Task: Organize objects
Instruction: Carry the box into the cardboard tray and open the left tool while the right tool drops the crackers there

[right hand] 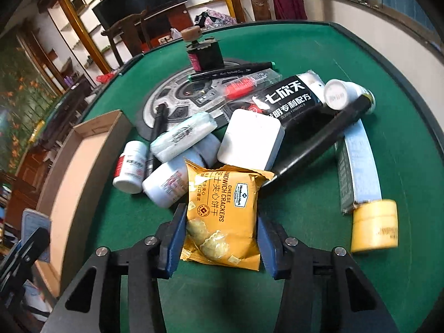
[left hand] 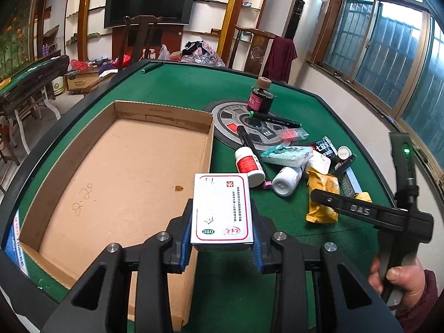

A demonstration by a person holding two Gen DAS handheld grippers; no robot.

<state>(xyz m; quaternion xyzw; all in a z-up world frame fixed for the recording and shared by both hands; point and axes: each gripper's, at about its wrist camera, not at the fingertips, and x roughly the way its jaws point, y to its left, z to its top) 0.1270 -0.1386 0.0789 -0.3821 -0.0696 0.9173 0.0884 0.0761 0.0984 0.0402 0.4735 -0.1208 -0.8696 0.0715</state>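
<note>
My left gripper (left hand: 222,222) is shut on a white medicine box (left hand: 222,208) with red trim, held above the right wall of an open cardboard box (left hand: 125,183). My right gripper (right hand: 220,233) is open, its blue pads on either side of a yellow cracker packet (right hand: 222,211) lying on the green table; I cannot tell if the pads touch it. The right gripper (left hand: 327,197) also shows in the left wrist view, over the same packet (left hand: 322,194). The cardboard box (right hand: 80,172) is empty.
A pile lies beyond the packet: two white pill bottles (right hand: 130,166), a tissue pack (right hand: 183,136), a white square box (right hand: 251,141), a black pouch (right hand: 285,97), markers (right hand: 233,69), a black jar (right hand: 204,52), a long box (right hand: 358,163), a yellow jar (right hand: 374,224).
</note>
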